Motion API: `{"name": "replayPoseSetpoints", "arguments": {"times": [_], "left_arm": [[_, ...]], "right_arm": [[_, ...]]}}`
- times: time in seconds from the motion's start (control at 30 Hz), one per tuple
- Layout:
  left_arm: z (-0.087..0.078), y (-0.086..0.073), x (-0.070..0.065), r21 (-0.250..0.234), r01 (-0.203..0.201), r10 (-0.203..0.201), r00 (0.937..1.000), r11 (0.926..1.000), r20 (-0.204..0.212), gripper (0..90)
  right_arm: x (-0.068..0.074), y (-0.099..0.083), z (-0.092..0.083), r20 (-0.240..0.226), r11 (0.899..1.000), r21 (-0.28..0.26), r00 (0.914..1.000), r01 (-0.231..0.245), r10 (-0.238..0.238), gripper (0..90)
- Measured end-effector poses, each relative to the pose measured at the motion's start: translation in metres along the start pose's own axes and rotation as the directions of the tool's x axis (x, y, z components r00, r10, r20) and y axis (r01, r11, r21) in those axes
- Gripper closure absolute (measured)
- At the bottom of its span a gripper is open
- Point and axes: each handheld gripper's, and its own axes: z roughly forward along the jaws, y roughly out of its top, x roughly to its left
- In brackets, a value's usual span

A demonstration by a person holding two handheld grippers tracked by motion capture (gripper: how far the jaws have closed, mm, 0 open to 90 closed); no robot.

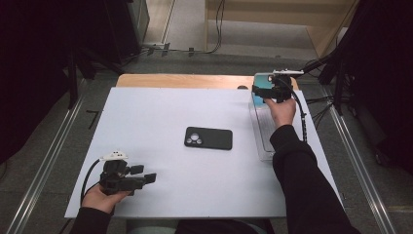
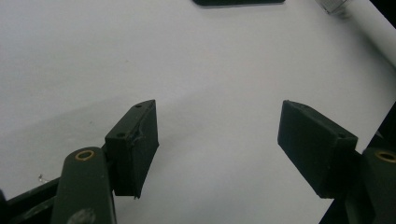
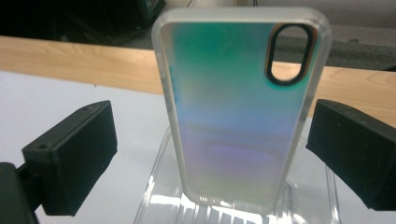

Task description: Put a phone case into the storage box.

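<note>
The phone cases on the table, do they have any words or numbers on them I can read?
There are none to read.
Black phone case: plain back with camera holes, no words or logo that I can make out.
Shiny rainbow phone case: only colours and a camera hole, no writing.
Clear tray under it: no label visible.
White table sheet: blank.
</note>
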Motion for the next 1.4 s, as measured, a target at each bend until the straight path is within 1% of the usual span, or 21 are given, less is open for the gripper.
{"name": "replayPoseSetpoints", "arguments": {"times": [0.03,0.13,0.2,0.33,0.4,0.43,0.5,0.6,0.7,0.73,0.8,0.9,0.93,1.0,1.07,1.1,1.13,1.17,1.27,1.33,1.4], "left_arm": [[0.0,0.0,0.0,-0.001,0.001,-0.001,1.0,1.0,0.001,29.2],[0.0,0.001,0.0,-0.001,0.0,0.0,1.0,1.0,0.001,29.2],[0.001,0.002,-0.001,0.002,0.0,0.0,1.0,1.0,0.002,29.1],[0.002,0.004,-0.001,0.013,0.006,-0.006,0.9999,0.9999,0.009,29.0],[0.003,0.005,0.0,0.022,0.011,-0.011,0.9999,0.9997,0.01,28.9],[0.003,0.006,0.0,0.025,0.01,-0.01,0.9999,0.9996,0.012,28.8],[0.004,0.007,0.0,0.026,0.012,-0.013,0.9998,0.9996,0.015,28.8],[0.005,0.009,-0.001,0.031,0.005,-0.006,0.9997,0.9995,0.024,28.8],[0.005,0.01,-0.001,0.042,-0.007,0.006,0.9995,0.9991,0.032,28.5],[0.005,0.01,-0.001,0.043,-0.012,0.01,0.9993,0.999,0.035,28.5],[0.005,0.01,0.0,0.047,-0.005,0.003,0.9992,0.9989,0.04,28.5],[0.005,0.012,0.001,0.044,-0.005,0.003,0.999,0.999,0.044,28.5],[0.005,0.013,0.001,0.045,-0.007,0.004,0.9988,0.999,0.048,28.5],[0.004,0.014,0.001,0.044,-0.022,0.019,0.9984,0.9988,0.054,28.5],[0.004,0.015,0.0,0.042,-0.021,0.019,0.9982,0.9989,0.058,28.4],[0.005,0.015,0.0,0.041,-0.024,0.022,0.9981,0.9989,0.058,28.4],[0.005,0.015,0.0,0.043,-0.032,0.03,0.9978,0.9985,0.058,28.4],[0.005,0.016,-0.001,0.043,-0.035,0.033,0.9976,0.9984,0.061,28.5],[0.005,0.018,-0.001,0.043,-0.039,0.036,0.9969,0.9983,0.07,28.4],[0.006,0.019,-0.002,0.044,-0.041,0.038,0.9966,0.9982,0.073,28.4],[0.006,0.02,-0.002,0.044,-0.042,0.038,0.996,0.9982,0.081,28.4]], "right_arm": [[0.0,-0.001,-0.003,-0.007,1.0,-0.006,1.0,0.001,-0.001,0.2],[0.001,-0.003,-0.011,-0.018,1.0,0.0,0.9998,-0.009,0.009,0.2],[0.002,-0.004,-0.017,-0.025,1.0,0.01,0.9995,-0.021,0.021,0.2],[0.005,-0.006,-0.028,-0.043,0.999,0.02,0.9987,-0.026,0.027,0.3],[0.008,-0.008,-0.032,-0.044,0.999,0.04,0.9986,-0.028,0.03,0.3],[0.01,-0.009,-0.036,-0.065,0.999,0.036,0.9975,-0.026,0.028,0.3],[0.014,-0.012,-0.041,-0.074,0.999,0.038,0.997,-0.02,0.023,0.3],[0.02,-0.016,-0.048,-0.106,0.999,0.037,0.9942,-0.015,0.019,0.3],[0.025,-0.021,-0.055,-0.149,0.999,0.052,0.9887,-0.007,0.014,0.4],[0.027,-0.023,-0.057,-0.157,0.998,0.056,0.9875,-0.004,0.013,0.4],[0.031,-0.026,-0.061,-0.173,0.998,0.058,0.9848,-0.001,0.011,0.4],[0.035,-0.03,-0.068,-0.202,0.998,0.057,0.9794,0.018,-0.006,0.5],[0.037,-0.032,-0.07,-0.214,0.998,0.057,0.9766,0.027,-0.014,0.5],[0.04,-0.034,-0.074,-0.247,0.997,0.062,0.9688,0.041,-0.025,0.5],[0.043,-0.036,-0.079,-0.258,0.996,0.062,0.9653,0.059,-0.041,0.6],[0.044,-0.037,-0.081,-0.271,0.997,0.057,0.9616,0.061,-0.043,0.6],[0.045,-0.038,-0.084,-0.279,0.996,0.056,0.9591,0.065,-0.047,2.4],[0.047,-0.04,-0.086,-0.285,0.996,0.058,0.9571,0.073,-0.053,6.2],[0.051,-0.044,-0.093,-0.312,0.994,0.059,0.9475,0.095,-0.072,6.6],[0.054,-0.048,-0.097,-0.324,0.993,0.058,0.9427,0.102,-0.078,6.6],[0.056,-0.051,-0.101,-0.346,0.993,0.057,0.9352,0.102,-0.076,6.7]]}}
